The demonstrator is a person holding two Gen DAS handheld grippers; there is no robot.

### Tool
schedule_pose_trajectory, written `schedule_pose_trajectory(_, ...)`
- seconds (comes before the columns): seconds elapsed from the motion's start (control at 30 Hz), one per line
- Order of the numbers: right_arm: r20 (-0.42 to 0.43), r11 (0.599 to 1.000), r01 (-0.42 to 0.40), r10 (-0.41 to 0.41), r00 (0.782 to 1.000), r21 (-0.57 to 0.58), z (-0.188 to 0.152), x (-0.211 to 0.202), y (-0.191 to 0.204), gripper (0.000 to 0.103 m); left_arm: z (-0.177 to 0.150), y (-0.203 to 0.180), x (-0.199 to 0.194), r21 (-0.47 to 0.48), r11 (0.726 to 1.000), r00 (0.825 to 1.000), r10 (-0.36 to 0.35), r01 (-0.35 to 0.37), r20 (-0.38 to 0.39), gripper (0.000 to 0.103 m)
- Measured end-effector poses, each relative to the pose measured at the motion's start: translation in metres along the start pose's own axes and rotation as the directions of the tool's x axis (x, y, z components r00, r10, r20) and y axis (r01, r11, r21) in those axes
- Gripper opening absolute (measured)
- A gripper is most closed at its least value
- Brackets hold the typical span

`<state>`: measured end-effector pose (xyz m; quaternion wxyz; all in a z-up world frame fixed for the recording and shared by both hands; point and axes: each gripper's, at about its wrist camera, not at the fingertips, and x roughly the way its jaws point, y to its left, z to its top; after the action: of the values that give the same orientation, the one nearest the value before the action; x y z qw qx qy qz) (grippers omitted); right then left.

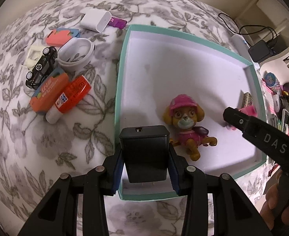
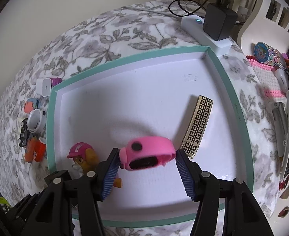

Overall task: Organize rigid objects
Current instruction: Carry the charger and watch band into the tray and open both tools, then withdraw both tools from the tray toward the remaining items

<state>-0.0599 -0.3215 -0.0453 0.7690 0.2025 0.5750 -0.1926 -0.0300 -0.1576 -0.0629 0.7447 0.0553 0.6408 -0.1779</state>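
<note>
The left tongs (image 1: 145, 155) hold a black rectangular plastic USB charger block (image 1: 144, 149) by its side faces, prongs toward the camera, directly above the near-left corner of the shallow teal-rimmed white cardboard box (image 1: 122, 63) lying on the floral bedspread (image 1: 46, 137). The right tongs (image 2: 147, 167) stand half-wide around a pink silicone watch band (image 2: 148, 153), its long axis spanning pad to pad, over the box floor between the pink-capped plastic puppy figure (image 2: 81, 155) and the gold-and-black patterned bar (image 2: 198, 125); whether the pads press it cannot be told.

Teal-rimmed box (image 2: 232, 90), pink watch (image 2: 147, 153) — black charger (image 1: 144, 151), grey-floral blanket (image 1: 52, 133)
</note>
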Motion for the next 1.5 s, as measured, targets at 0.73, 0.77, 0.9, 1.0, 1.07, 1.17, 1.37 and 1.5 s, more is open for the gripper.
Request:
schedule_pose_trajectory(0.73, 0.084, 0.997, 0.042, -0.037, 0.996, -0.058, 0.002, -0.024, 0.014, 0.084, 0.010, 0.000, -0.018, 0.003, 0.999, 0.998, -0.034, 0.034, 0.052, 0.059)
schedule_pose_trajectory(0.77, 0.090, 0.998, 0.040, -0.035, 0.995, -0.056, 0.002, -0.025, 0.014, 0.084, 0.010, 0.001, -0.020, 0.002, 0.999, 0.998, -0.033, 0.033, 0.061, 0.061)
schedule_pose_trajectory(0.9, 0.126, 0.998, 0.033, -0.027, 0.992, -0.048, 0.003, -0.035, 0.014, 0.085, 0.012, 0.007, -0.030, -0.014, 0.999, 0.994, -0.030, 0.031, 0.103, 0.069)
schedule_pose_trajectory(1.0, 0.141, 0.999, 0.020, -0.014, 0.990, -0.042, 0.003, -0.038, 0.013, 0.098, 0.013, 0.017, -0.037, -0.048, 0.999, 0.990, -0.004, 0.010, 0.138, 0.083)
schedule_pose_trajectory(1.07, 0.149, 0.999, 0.007, -0.001, 0.989, -0.038, 0.003, -0.038, 0.013, 0.103, 0.014, 0.023, -0.040, -0.069, 0.998, 0.987, 0.019, -0.009, 0.157, 0.083)
schedule_pose_trajectory(1.17, 0.152, 0.999, -0.002, 0.009, 0.988, -0.046, 0.002, -0.038, 0.014, 0.103, 0.018, 0.036, -0.046, -0.111, 0.993, 0.981, 0.053, -0.033, 0.185, 0.086)
schedule_pose_trajectory(1.37, 0.163, 0.996, 0.010, 0.005, 0.987, -0.087, -0.001, -0.034, 0.023, 0.103, 0.020, 0.058, -0.054, -0.175, 0.980, 0.960, 0.131, -0.089, 0.247, 0.103)
schedule_pose_trajectory(1.5, 0.172, 0.993, -0.003, 0.023, 0.985, -0.117, -0.004, -0.031, 0.032, 0.103, 0.024, 0.068, -0.064, -0.197, 0.975, 0.943, 0.156, -0.100, 0.295, 0.103)
